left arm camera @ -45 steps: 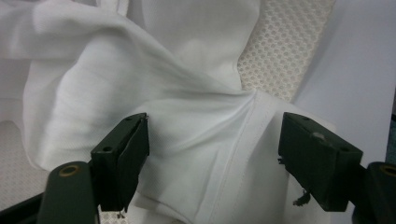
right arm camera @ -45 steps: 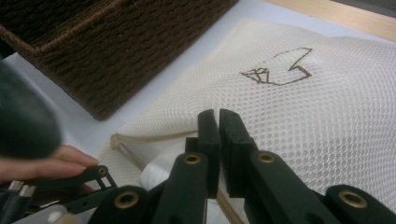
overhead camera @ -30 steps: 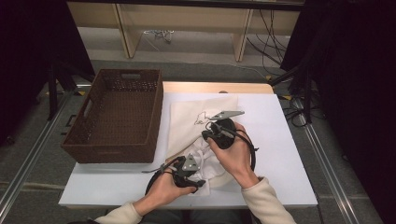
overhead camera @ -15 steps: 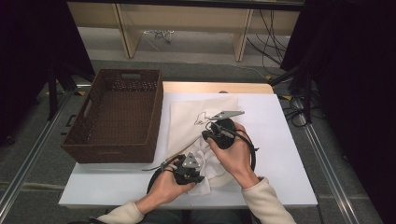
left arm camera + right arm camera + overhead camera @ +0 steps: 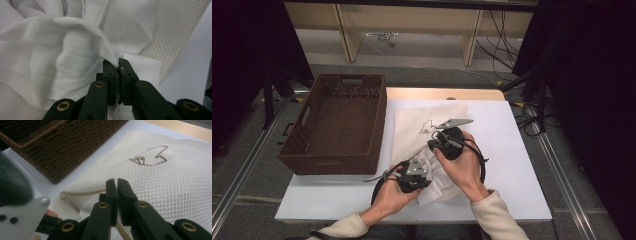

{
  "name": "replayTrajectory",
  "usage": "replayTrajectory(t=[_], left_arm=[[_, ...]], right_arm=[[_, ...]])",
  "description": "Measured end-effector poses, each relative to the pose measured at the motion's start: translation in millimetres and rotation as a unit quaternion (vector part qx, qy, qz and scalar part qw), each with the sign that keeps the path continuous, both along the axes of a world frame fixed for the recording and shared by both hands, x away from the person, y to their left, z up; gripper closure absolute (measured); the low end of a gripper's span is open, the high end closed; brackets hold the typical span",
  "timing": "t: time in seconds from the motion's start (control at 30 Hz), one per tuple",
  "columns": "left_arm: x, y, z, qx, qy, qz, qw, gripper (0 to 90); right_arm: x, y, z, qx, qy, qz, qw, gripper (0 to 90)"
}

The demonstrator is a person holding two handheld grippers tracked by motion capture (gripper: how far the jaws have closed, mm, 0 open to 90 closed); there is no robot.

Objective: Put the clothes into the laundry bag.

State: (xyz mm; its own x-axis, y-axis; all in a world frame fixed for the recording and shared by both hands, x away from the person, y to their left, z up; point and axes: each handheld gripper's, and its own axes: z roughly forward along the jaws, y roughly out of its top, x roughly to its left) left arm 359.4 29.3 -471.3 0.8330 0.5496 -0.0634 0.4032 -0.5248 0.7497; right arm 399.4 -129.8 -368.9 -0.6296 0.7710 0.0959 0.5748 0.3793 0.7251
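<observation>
I see cream sleeves at the bottom of the frame; both grippers, left and right, have black jaws with brass-ringed screws; each carries a grey three-cornered plate; black cables loop below.

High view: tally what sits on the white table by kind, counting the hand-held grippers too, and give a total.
Woven brown basket: 1
Cream mesh bag: 1
White cloth: 1
Hand-held grippers: 2, the left gripper shut on the white cloth, the right gripper shut on the mesh bag's edge
Total: 5
</observation>
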Motion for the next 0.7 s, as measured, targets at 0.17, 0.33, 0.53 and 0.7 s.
replayTrajectory(t=[0.17,0.33,0.53,0.7], left_arm=[[8.5,-5.6,0.1,-0.007,-0.008,0.017,0.9998,84.8],[17.7,-12.0,-0.8,-0.020,-0.021,0.040,0.9988,84.8],[27.7,-16.7,-2.0,-0.016,-0.034,0.050,0.9980,84.7],[37.2,-20.9,-5.2,-0.025,-0.063,0.083,0.9942,84.4]], right_arm=[[-0.3,0.0,0.3,0.001,-0.001,-0.001,1.0000,88.6],[-0.7,-0.3,1.1,0.002,0.001,-0.003,1.0000,88.6],[-0.9,0.1,1.0,0.003,0.001,-0.003,1.0000,88.6],[-0.6,-0.1,0.4,0.004,-0.001,-0.004,1.0000,88.7]])
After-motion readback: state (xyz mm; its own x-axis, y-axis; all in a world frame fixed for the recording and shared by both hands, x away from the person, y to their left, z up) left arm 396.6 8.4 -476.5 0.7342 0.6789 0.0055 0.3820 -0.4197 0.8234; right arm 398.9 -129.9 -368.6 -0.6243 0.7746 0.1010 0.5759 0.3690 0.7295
